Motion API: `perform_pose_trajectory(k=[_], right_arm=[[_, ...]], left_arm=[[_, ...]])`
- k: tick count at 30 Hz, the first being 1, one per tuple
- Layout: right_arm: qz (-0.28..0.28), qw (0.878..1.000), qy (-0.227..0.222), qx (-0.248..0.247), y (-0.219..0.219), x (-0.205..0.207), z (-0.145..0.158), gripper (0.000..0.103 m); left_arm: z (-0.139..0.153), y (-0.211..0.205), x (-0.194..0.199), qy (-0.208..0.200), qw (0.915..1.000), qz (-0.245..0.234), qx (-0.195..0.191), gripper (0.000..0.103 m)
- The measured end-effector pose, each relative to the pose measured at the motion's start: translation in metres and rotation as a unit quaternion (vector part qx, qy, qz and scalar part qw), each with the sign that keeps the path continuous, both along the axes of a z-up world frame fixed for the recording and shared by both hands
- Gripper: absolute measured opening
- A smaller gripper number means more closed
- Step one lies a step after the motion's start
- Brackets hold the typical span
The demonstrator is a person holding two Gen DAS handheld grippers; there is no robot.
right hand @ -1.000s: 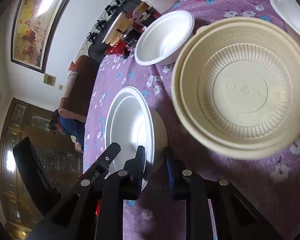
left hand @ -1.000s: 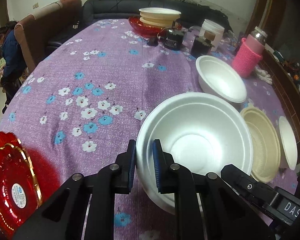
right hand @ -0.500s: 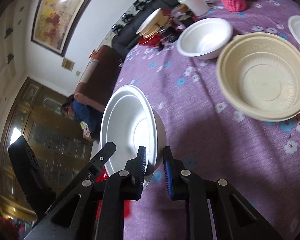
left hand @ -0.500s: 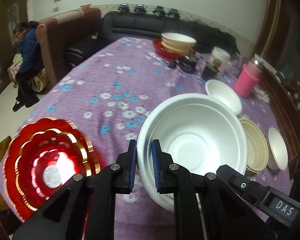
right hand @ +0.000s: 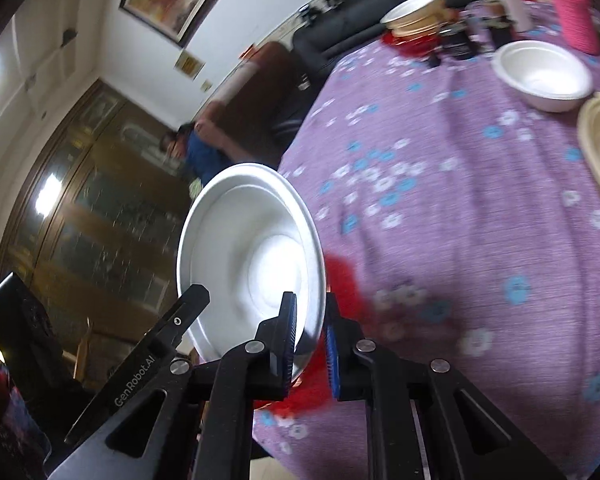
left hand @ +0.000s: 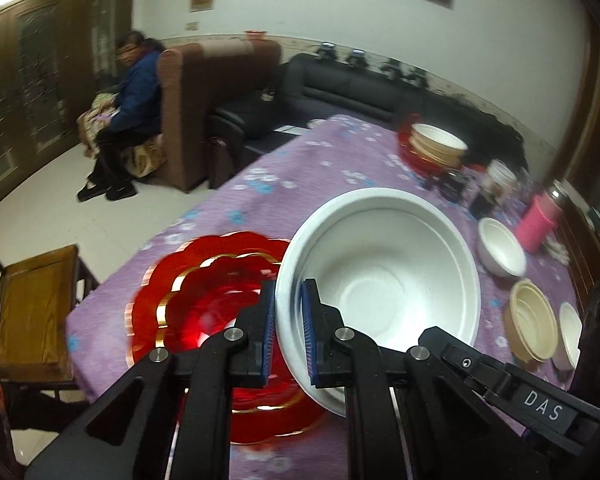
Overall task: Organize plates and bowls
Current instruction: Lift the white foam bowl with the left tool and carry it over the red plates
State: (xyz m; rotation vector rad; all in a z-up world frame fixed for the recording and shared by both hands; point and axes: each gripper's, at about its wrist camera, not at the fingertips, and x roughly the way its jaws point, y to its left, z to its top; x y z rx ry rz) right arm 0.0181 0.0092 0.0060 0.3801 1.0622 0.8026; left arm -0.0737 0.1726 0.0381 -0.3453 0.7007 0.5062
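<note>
Your left claw (left hand: 288, 332) and right claw (right hand: 310, 344) each pinch the rim of one large bowl (left hand: 380, 272), held between them above the near edge of the worktop (left hand: 260, 184), the left on its left side, the right on its right. Directly beneath and left of that bowl lies a scalloped plate (left hand: 204, 304) on the worktop. To the right of the held bowl sit a smaller bowl (left hand: 502, 252), then nearer you a ribbed bowl (left hand: 534, 326) with another bowl (left hand: 570, 334) just beside it on its right. At the far end, a stack of bowls (left hand: 436, 146) rests on a plate. A chair (left hand: 36, 304) stands left of the worktop; a seated person (left hand: 128, 108) is beyond it.
</note>
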Motion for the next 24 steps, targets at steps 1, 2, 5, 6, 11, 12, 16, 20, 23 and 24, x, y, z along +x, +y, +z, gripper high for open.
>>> perform_pose_trajectory(k=[1,2,5,6,11,12,16,20,23,24], right_arm=[[0.007,1.0,0.0,-0.002,0.009,-0.003,-0.001,0.013],[0.015,1.0,0.001,-0.004,0.016,-0.005,-0.002,0.013],[0.032,0.999,0.003,-0.012,0.033,-0.01,-0.006,0.013],[0.037,0.999,0.003,-0.015,0.038,-0.011,-0.007,0.013],[0.053,0.998,0.006,-0.029,0.054,-0.013,-0.013,0.013],[0.056,0.998,0.008,-0.032,0.058,-0.014,-0.015,0.013],[0.065,0.997,0.016,-0.044,0.068,-0.012,-0.023,0.013],[0.073,0.995,0.026,-0.056,0.078,-0.011,-0.032,0.013],[0.078,0.994,0.029,-0.065,0.084,-0.009,-0.037,0.013],[0.079,0.994,0.031,-0.068,0.087,-0.008,-0.039,0.013]], left_arm=[[-0.001,0.005,-0.003,0.001,1.0,0.006,0.0,0.01],[-0.003,0.009,-0.006,0.002,1.0,0.01,0.0,0.01],[-0.008,0.02,-0.009,0.007,0.9997,0.023,-0.003,0.011],[-0.011,0.024,-0.01,0.008,0.9996,0.027,-0.006,0.011],[-0.019,0.032,-0.013,0.016,0.9991,0.038,-0.007,0.01],[-0.021,0.034,-0.013,0.018,0.999,0.041,-0.008,0.01],[-0.029,0.041,-0.013,0.029,0.9983,0.048,-0.015,0.01],[-0.038,0.048,-0.014,0.041,0.9974,0.055,-0.022,0.01],[-0.044,0.052,-0.013,0.048,0.9968,0.058,-0.027,0.01],[-0.045,0.053,-0.014,0.05,0.9965,0.059,-0.03,0.01]])
